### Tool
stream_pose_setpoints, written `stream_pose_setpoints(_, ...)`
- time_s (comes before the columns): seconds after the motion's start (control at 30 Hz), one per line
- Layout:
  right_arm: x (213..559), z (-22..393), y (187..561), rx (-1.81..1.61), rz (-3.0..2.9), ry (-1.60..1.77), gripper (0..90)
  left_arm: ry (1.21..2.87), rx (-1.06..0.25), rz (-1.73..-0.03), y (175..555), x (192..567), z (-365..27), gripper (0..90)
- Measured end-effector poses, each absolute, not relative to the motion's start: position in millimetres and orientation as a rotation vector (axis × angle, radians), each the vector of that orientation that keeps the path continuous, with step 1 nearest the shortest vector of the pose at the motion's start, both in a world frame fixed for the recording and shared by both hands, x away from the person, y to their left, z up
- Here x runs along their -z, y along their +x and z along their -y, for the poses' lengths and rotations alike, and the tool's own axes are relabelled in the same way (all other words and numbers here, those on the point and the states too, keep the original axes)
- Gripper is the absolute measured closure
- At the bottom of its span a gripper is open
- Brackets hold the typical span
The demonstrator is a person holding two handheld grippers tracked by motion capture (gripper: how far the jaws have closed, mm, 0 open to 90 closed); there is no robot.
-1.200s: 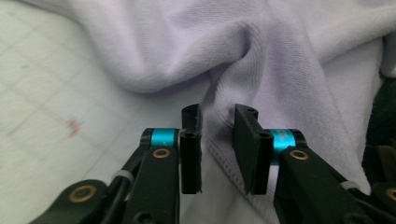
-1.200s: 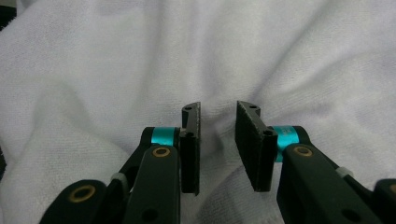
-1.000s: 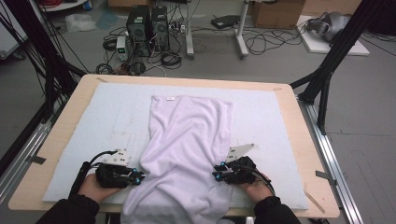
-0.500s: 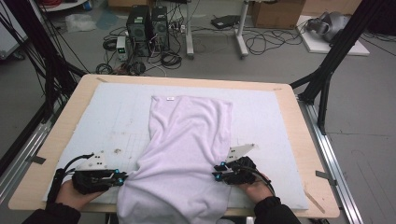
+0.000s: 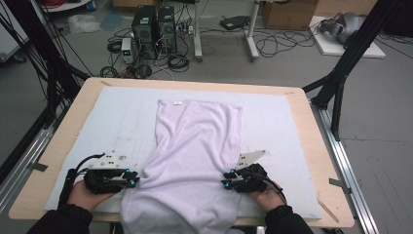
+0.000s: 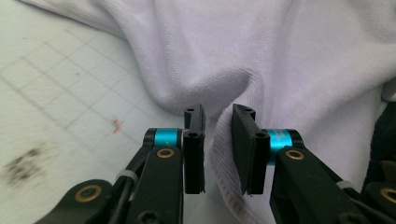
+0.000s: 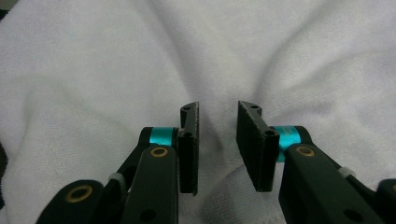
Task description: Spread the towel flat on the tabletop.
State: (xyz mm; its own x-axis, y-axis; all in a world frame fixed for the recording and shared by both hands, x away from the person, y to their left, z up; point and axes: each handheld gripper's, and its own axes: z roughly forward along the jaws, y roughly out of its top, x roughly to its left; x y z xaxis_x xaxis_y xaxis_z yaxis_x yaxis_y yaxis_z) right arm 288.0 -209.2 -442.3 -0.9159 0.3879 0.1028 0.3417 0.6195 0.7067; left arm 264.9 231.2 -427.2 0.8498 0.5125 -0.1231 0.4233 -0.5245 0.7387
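Cloth first: your white knitted garment [image 5: 195,161] lies lengthwise on the grey-matted counter [image 5: 87,122], near hem overhanging, not yet folded. Left gripper [image 6: 217,149] has just been opening, ribbed edge loose between its fingers. Right gripper [image 7: 217,154] gapes slightly over fabric, gripping nothing.
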Motion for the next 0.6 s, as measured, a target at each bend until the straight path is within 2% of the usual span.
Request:
stream_pose_setpoints(0.1, 442, 209, 288, -1.190, -2.770, 0.622, 68.7, 2.239, -0.102, -0.656, 265, 435, -220, 70.3)
stream_pose_setpoints(0.2, 442, 209, 288, -1.192, -2.768, 0.624, 68.7, 2.259, -0.105, -0.624, 262, 435, -220, 83.8)
stream_pose_setpoints(0.27, 442, 209, 287, -1.188, -2.770, 0.626, 68.7, 2.261, -0.120, -0.632, 260, 433, -224, 85.3)
stream_pose_setpoints(0.5, 442, 208, 287, -1.180, -2.768, 0.626, 69.5, 2.216, -0.148, -0.663, 247, 425, -250, 85.0)
stream_pose_setpoints(0.6, 442, 208, 287, -1.168, -2.754, 0.608, 73.2, 2.191, -0.168, -0.676, 249, 421, -252, 79.9)
